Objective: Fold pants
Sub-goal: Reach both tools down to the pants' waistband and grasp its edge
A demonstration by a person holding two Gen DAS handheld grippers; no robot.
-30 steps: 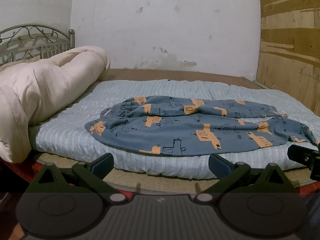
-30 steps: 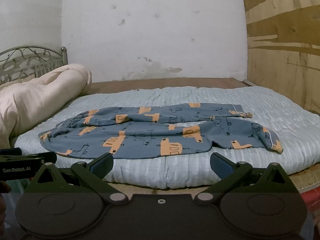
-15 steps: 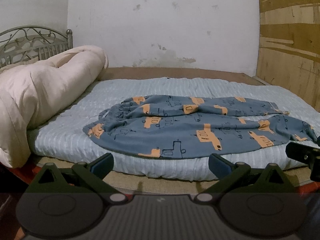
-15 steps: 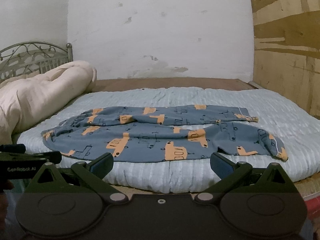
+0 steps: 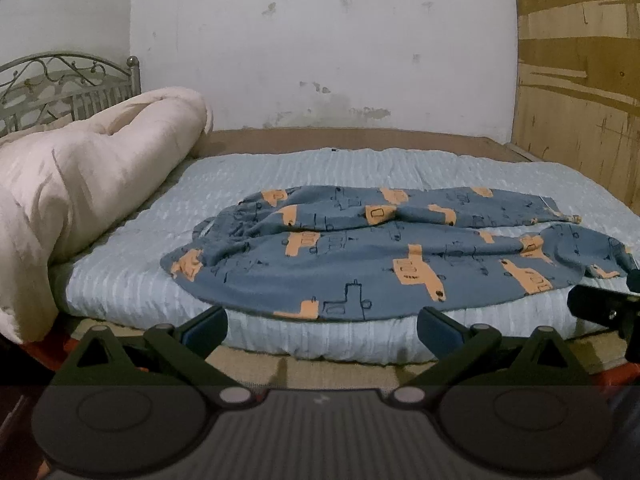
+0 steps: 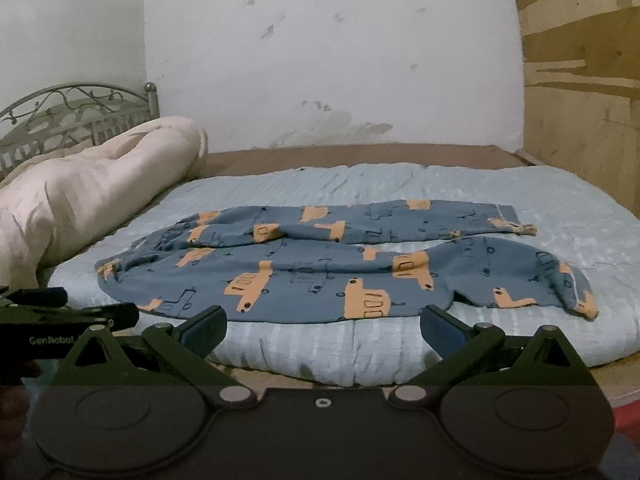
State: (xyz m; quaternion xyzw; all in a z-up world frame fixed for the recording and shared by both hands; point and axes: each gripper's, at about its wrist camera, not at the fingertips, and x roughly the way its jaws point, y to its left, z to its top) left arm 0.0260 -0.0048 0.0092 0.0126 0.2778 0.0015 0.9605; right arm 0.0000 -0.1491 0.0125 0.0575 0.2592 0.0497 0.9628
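lying unfolded at frame centre on the mattress (image 5: 132, 280), the pants (image 5: 384, 256) are untouched; left gripper (image 5: 322, 326) and right gripper (image 6: 323, 326) are both released, low in frame.

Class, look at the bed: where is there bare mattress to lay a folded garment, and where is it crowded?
Free: the pale blue mattress cover behind the pants, up to the brown far edge, and the strip right of the leg cuffs. A narrow band runs along the near edge. Crowded: the left side, where the rolled cream duvet lies, and the middle under the pants.
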